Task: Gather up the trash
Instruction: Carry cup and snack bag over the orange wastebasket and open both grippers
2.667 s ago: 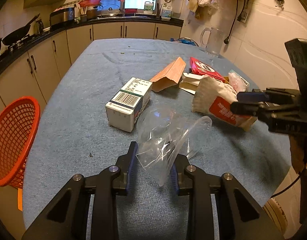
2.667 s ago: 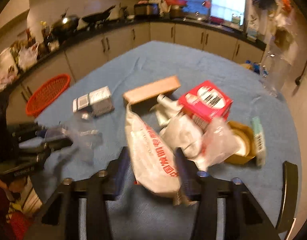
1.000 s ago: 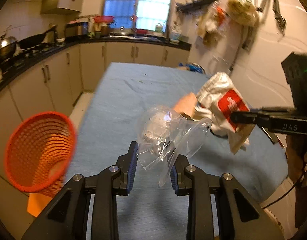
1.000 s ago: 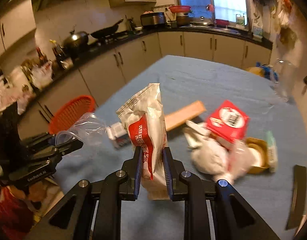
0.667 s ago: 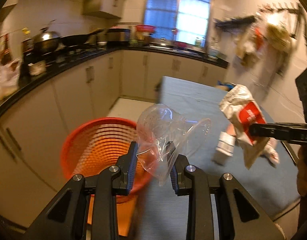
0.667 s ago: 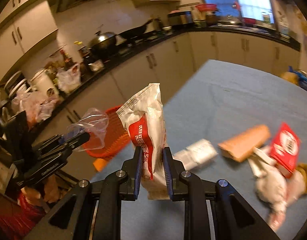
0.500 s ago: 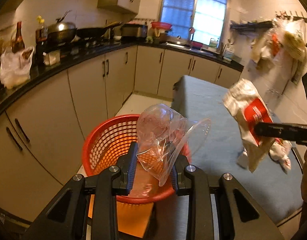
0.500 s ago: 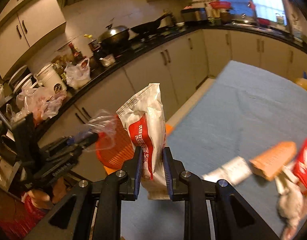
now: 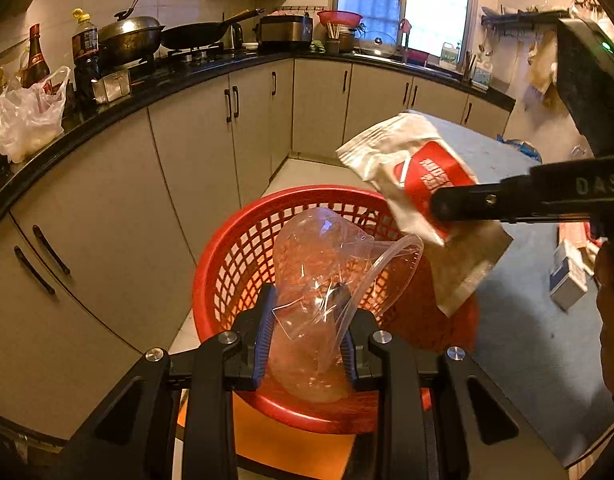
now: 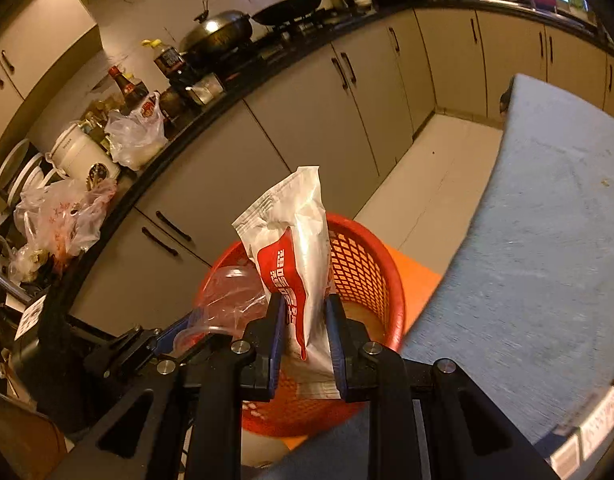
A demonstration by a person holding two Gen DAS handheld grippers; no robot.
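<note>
My left gripper (image 9: pixel 307 312) is shut on a crumpled clear plastic bag (image 9: pixel 331 264) and holds it over the red mesh basket (image 9: pixel 235 256). My right gripper (image 10: pixel 305 312) is shut on a white and red snack packet (image 10: pixel 295 256), also above the red basket (image 10: pixel 371 276). In the left wrist view the packet (image 9: pixel 419 176) hangs from the right gripper over the basket's far right rim. In the right wrist view the clear bag (image 10: pixel 231 296) and the left gripper (image 10: pixel 179 336) show at lower left.
The basket stands on an orange stool (image 9: pixel 291 440) between beige cabinets (image 9: pixel 119 208) and the blue-covered table (image 10: pixel 547 240). A white box (image 9: pixel 567 276) lies on the table at right. The counter holds a wok, bottles and plastic bags.
Both grippers swung from the table to the left with their loads. They have moved closer over the basket, which now fills the middle of both views.
</note>
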